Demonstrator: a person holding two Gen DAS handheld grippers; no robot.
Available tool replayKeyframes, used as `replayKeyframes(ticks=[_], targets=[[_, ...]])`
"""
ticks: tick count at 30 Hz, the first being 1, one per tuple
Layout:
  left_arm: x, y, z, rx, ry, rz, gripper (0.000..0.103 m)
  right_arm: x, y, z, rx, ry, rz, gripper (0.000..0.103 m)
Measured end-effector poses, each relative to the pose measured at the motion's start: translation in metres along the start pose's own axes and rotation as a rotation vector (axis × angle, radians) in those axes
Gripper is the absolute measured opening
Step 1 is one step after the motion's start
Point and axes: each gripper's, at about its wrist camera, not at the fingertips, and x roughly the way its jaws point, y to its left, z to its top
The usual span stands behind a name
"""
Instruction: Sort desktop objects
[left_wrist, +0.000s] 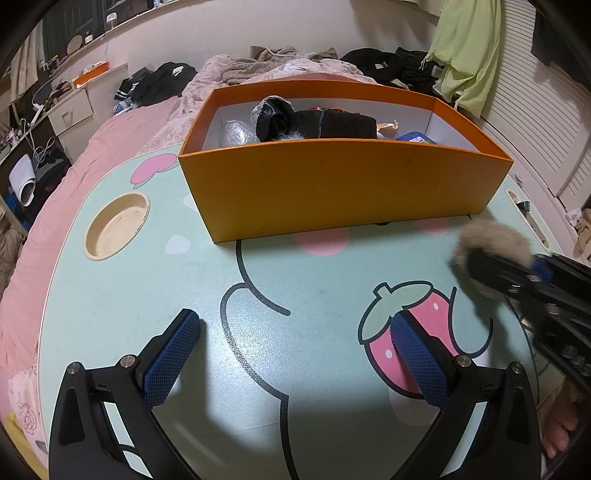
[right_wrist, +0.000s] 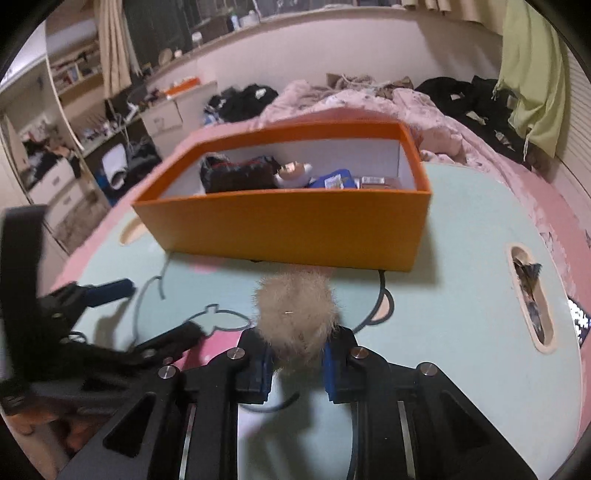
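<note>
Right tool (right_wrist: 297, 360): clamped on a beige fur pompom (right_wrist: 295, 314), blue pads pressed against its lower sides. Pompom held above the tabletop (right_wrist: 461, 295), just in front of the orange box (right_wrist: 288, 225) and short of its near wall. Left tool (left_wrist: 295, 354): spread wide, nothing between the blue pads (left_wrist: 171, 354), poised over the tabletop in front of the orange box, beside the strawberry print (left_wrist: 402, 325). Orange box: set on the tabletop, open-topped, holding black fabric items (left_wrist: 332, 123), a blue item (right_wrist: 332, 179) and other small pieces not identifiable. Round recess (left_wrist: 118, 225) in the tabletop left of the orange box. Bed with pink bedding (left_wrist: 110, 136) beyond the orange box.
</note>
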Motion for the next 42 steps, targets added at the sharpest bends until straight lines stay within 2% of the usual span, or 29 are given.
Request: replayKeyframes(ticks=[4,9,10,12,13,14,16,19,20,22,23,27,32,36,37,39,40,42], targets=[[0.001,0.0,0.0,0.001,0.0,-0.001,0.103,-0.027,0.008,0.024,-0.032,-0.098,0.01,0.02],[-0.003,0.0,0.0,0.0,0.0,0.0,0.103,-0.032,0.015,0.09,-0.074,-0.199,-0.039,0.023],[0.0,0.0,0.0,0.0,0.0,0.0,0.103,-0.025,0.015,0.099,-0.083,-0.2,-0.061,0.027],[-0.001,0.0,0.0,0.0,0.0,-0.001,0.103,-0.003,0.014,0.113,-0.109,-0.184,-0.109,0.046],[0.0,0.0,0.0,0.0,0.0,-0.001,0.103,0.011,0.011,0.119,-0.112,-0.156,-0.14,0.059],[-0.002,0.0,0.0,0.0,0.0,-0.001,0.103,0.017,0.008,0.119,-0.104,-0.145,-0.155,0.06],[-0.001,0.001,0.0,0.0,0.0,-0.001,0.103,0.018,-0.003,0.109,-0.07,-0.138,-0.144,0.06],[-0.002,0.001,0.0,0.0,0.0,-0.001,0.103,0.008,-0.014,0.07,-0.006,-0.125,-0.069,0.06],[-0.005,0.001,-0.001,0.001,0.0,0.001,0.103,-0.001,-0.014,0.055,-0.015,-0.153,-0.057,0.06],[-0.001,0.003,-0.001,0.0,0.0,0.0,0.103,-0.017,-0.006,0.029,-0.055,-0.182,-0.101,0.061],[-0.012,0.006,0.003,0.0,-0.001,0.001,0.103,-0.023,0.001,0.019,-0.09,-0.18,-0.124,0.062],[-0.01,0.008,0.004,0.0,0.0,0.001,0.103,-0.036,0.021,-0.008,-0.167,-0.176,-0.161,0.066],[-0.012,0.008,0.004,0.0,0.0,0.001,0.103,-0.041,0.022,-0.023,-0.143,-0.211,-0.161,0.067],[-0.015,0.01,0.004,0.001,-0.001,0.002,0.103,-0.027,0.009,-0.022,-0.184,-0.186,-0.262,0.066],[-0.013,0.012,0.005,0.001,-0.001,0.002,0.103,-0.021,0.001,-0.019,-0.184,-0.19,-0.285,0.065],[-0.014,0.011,0.004,0.001,-0.001,0.001,0.103,-0.01,-0.014,-0.012,-0.161,-0.167,-0.262,0.062],[-0.013,0.011,0.004,0.001,-0.001,0.002,0.103,-0.004,-0.023,-0.007,-0.14,-0.158,-0.274,0.057],[-0.014,0.011,0.004,0.001,-0.001,0.001,0.103,0.004,-0.035,-0.001,-0.116,-0.141,-0.288,0.055]])
